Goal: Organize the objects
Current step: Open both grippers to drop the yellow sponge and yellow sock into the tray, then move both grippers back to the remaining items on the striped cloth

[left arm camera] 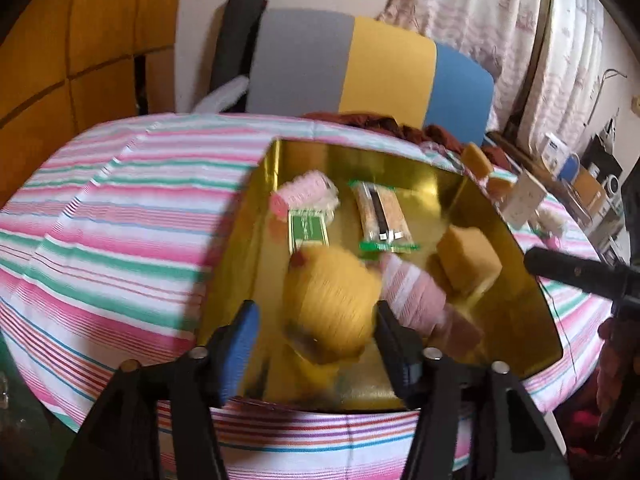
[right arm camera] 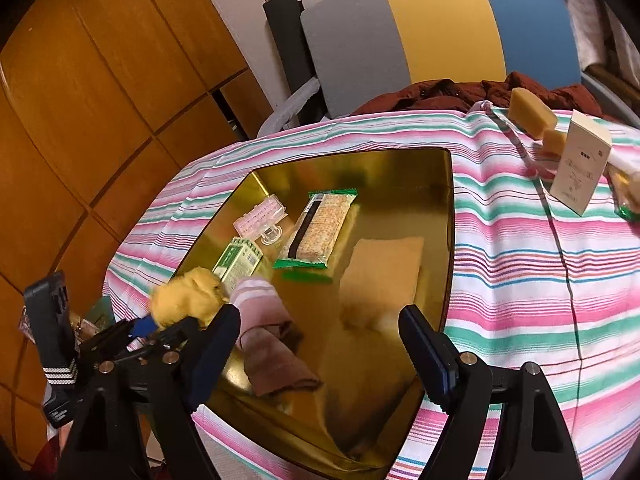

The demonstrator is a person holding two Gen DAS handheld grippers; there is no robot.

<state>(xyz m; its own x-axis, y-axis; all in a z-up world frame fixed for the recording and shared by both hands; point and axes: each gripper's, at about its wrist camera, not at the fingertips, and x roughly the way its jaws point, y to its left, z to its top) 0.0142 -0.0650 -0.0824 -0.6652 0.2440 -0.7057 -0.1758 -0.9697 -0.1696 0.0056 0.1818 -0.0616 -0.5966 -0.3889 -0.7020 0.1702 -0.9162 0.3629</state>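
A gold tray (left arm camera: 516,248) (right arm camera: 448,240) lies on the striped tablecloth. In it are a pink clip case (left arm camera: 300,196) (right arm camera: 262,214), a green box (left arm camera: 308,230) (right arm camera: 238,260), a green-edged snack bar (left arm camera: 384,216) (right arm camera: 320,228), a yellow sponge (left arm camera: 468,256) (right arm camera: 382,268) and a pink sock (left arm camera: 416,292) (right arm camera: 268,336). My left gripper (left arm camera: 316,332) (right arm camera: 180,320) is open with a blurred yellow plush toy (left arm camera: 332,300) (right arm camera: 186,296) between its fingers, over the tray's near-left part. My right gripper (right arm camera: 320,340) is open and empty above the tray's near edge.
To the right of the tray on the cloth stand a white carton (right arm camera: 580,164) (left arm camera: 520,200), two yellow sponges (right arm camera: 532,112) and a wrapped snack (right arm camera: 628,188). A grey, yellow and blue chair back (right arm camera: 440,28) and dark red cloth (right arm camera: 460,92) lie behind the table.
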